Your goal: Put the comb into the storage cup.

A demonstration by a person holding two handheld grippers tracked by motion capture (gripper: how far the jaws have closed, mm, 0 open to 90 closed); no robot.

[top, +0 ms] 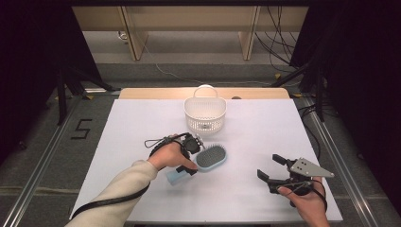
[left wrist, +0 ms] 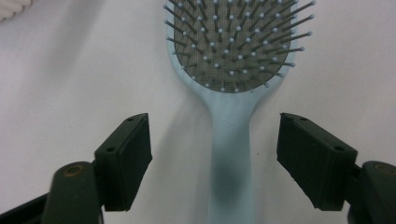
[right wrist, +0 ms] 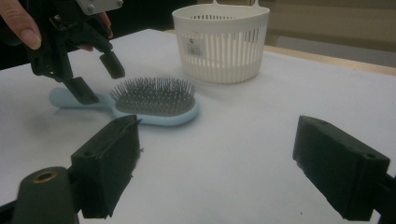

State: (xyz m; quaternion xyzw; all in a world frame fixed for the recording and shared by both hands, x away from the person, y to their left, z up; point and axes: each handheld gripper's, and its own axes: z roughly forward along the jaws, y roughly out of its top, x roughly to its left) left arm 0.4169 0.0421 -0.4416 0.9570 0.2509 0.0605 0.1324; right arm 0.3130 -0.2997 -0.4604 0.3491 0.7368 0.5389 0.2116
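A light blue hairbrush (top: 211, 157) lies bristles up on the white table sheet (top: 142, 123), left of centre. My left gripper (top: 187, 168) points down over its handle. In the left gripper view the jaws (left wrist: 215, 140) stand open on either side of the handle (left wrist: 232, 154), with a gap at each pad. The right gripper view shows the brush (right wrist: 154, 100) with the left gripper (right wrist: 99, 78) straddling its handle. My right gripper (top: 269, 166) rests open near the front right of the table, with nothing between its fingers (right wrist: 217, 163).
A white slatted basket (top: 204, 113) with a handle stands at the back centre, just beyond the brush; it also stands behind the brush in the right gripper view (right wrist: 219, 46). The table's front edge runs just below both hands. Cables and stands surround the table.
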